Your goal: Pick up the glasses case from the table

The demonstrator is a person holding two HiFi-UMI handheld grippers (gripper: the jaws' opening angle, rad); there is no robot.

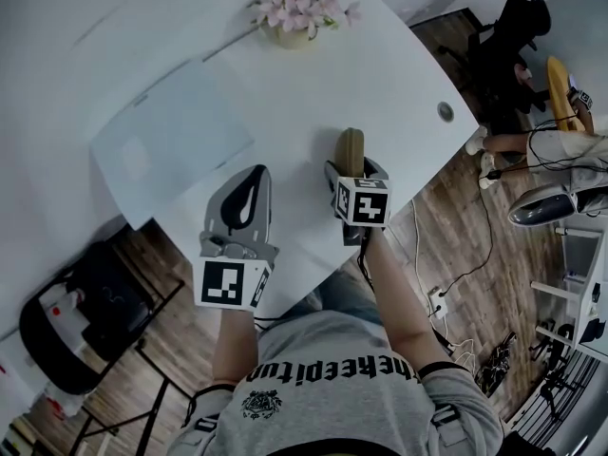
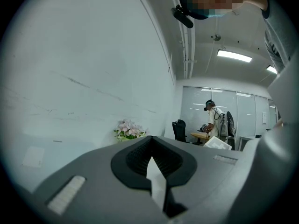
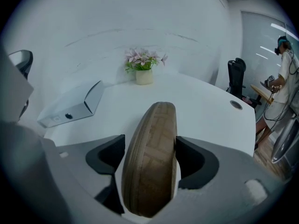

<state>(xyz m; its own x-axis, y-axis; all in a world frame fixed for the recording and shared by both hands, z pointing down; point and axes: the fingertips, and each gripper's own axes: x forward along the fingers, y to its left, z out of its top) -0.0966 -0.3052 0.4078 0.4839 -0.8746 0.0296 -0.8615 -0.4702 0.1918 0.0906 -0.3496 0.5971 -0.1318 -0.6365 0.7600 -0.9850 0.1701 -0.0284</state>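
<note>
The glasses case (image 1: 351,147), tan with a woven pattern, stands on its long edge on the white table (image 1: 389,65). My right gripper (image 1: 356,169) straddles its near end and tilts down toward the table. In the right gripper view the case (image 3: 152,162) rises between the two dark pads (image 3: 105,157), which lie close beside its sides without visibly pressing, so my right gripper (image 3: 150,141) is open. My left gripper (image 1: 255,174) hovers left of the case, shut and empty. In its own view my left gripper (image 2: 152,139) points level at the wall.
A pot of pink flowers (image 1: 294,12) stands at the table's far edge. A flat grey box (image 1: 171,141) lies at the left. A cable hole (image 1: 446,111) sits near the table's right edge. Beyond that edge are an office chair (image 1: 513,27) and a person (image 3: 285,78).
</note>
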